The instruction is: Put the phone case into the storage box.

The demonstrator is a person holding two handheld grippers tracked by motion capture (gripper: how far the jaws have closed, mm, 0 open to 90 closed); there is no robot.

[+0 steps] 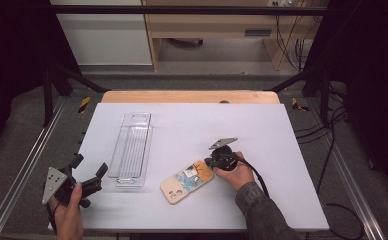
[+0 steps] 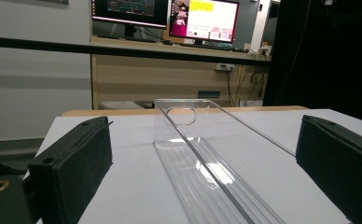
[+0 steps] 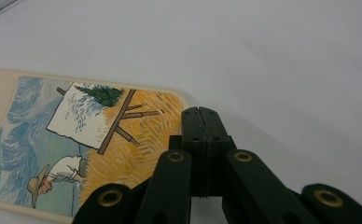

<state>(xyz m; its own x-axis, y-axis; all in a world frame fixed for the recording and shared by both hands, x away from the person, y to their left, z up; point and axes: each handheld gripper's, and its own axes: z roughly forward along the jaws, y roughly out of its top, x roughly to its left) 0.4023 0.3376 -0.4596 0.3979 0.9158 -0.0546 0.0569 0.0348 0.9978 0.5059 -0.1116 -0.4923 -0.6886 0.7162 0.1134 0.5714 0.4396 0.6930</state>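
A phone case (image 1: 187, 181) printed with a painting of a painter at an easel lies flat on the white sheet, right of centre. My right gripper (image 1: 209, 162) is at its right end, low over the sheet. In the right gripper view the phone case (image 3: 76, 140) lies left of the right gripper (image 3: 201, 114), whose jaws are shut against each other, tips by the case's corner with nothing between them. At the front left corner my left gripper (image 1: 89, 165) stands open and holds nothing. In its own view the left gripper (image 2: 205, 122) points along a clear plastic tray (image 2: 216, 172).
The long clear tray (image 1: 132, 150) lies empty, left of centre on the white sheet (image 1: 262, 130). The wooden table edge (image 1: 189, 96) shows beyond the sheet. Metal frame rails (image 1: 27, 160) run along both sides. Monitors (image 2: 202, 18) stand on a desk far behind.
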